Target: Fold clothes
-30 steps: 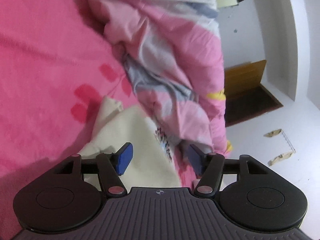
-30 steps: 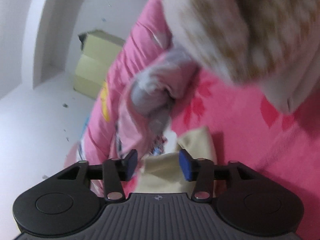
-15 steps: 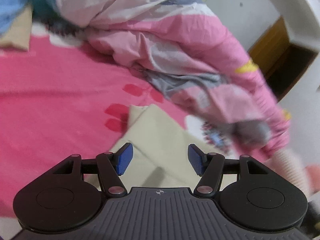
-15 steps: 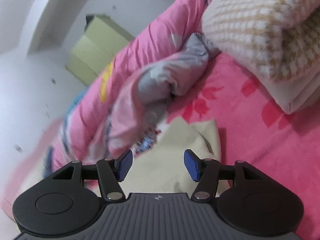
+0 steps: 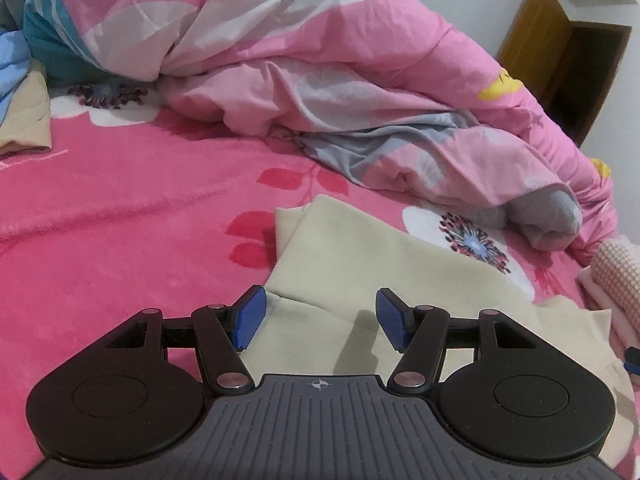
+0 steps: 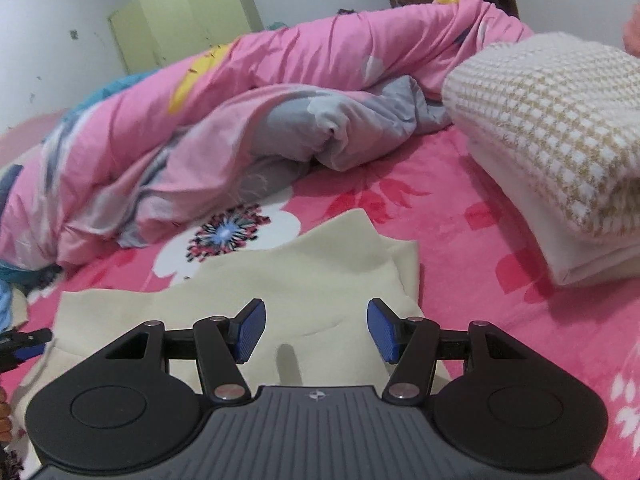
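A cream garment lies flat on the pink flowered bedspread, its far edge folded over into a double layer. My left gripper hovers over the garment's left part, open, with nothing between its blue pads. In the right wrist view the same cream garment spreads under my right gripper, which is also open and empty above the cloth. The tip of the left gripper peeks in at the left edge of that view.
A crumpled pink and grey duvet is heaped along the far side of the bed. A folded checked blanket sits at the right. Blue and tan cloths lie at the far left. A green cabinet and a wooden door stand beyond.
Both grippers have rolled back to level and drawn back a little from the cream garment, which now lies spread on the bed. Both stayed open with nothing in them.
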A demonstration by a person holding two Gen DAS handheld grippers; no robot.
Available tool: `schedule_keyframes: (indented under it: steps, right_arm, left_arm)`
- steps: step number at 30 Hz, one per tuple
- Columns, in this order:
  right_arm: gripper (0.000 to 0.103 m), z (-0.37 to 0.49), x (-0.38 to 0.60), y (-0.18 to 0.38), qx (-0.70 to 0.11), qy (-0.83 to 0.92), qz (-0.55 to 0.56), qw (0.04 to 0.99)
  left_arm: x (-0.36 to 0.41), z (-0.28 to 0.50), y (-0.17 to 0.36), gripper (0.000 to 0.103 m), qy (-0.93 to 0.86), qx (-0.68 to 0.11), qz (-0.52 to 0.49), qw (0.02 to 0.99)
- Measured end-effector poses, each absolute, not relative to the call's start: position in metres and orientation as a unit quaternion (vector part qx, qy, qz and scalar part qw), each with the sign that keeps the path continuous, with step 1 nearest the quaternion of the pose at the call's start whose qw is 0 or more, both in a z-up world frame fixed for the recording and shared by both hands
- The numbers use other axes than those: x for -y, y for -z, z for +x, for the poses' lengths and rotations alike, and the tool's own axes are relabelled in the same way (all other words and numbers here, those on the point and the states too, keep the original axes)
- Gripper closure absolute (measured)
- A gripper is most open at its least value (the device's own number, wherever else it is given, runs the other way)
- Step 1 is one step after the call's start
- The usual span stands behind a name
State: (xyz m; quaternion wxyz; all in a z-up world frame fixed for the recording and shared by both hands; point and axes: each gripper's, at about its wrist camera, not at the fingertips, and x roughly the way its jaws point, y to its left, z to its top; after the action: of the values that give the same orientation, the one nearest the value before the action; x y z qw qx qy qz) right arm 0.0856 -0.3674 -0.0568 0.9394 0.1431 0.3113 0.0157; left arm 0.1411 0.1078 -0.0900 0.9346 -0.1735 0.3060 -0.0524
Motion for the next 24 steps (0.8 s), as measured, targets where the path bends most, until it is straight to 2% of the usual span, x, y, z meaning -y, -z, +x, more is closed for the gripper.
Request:
schedule_keyframes:
  steps: [24]
  right_arm:
    - [0.044,0.082,0.349,0.047,-0.316,0.01,0.117,0.941]
  left_arm:
    - [-0.115,0.14,0.093,0.042,0.053,-0.31,-0.175,0.933]
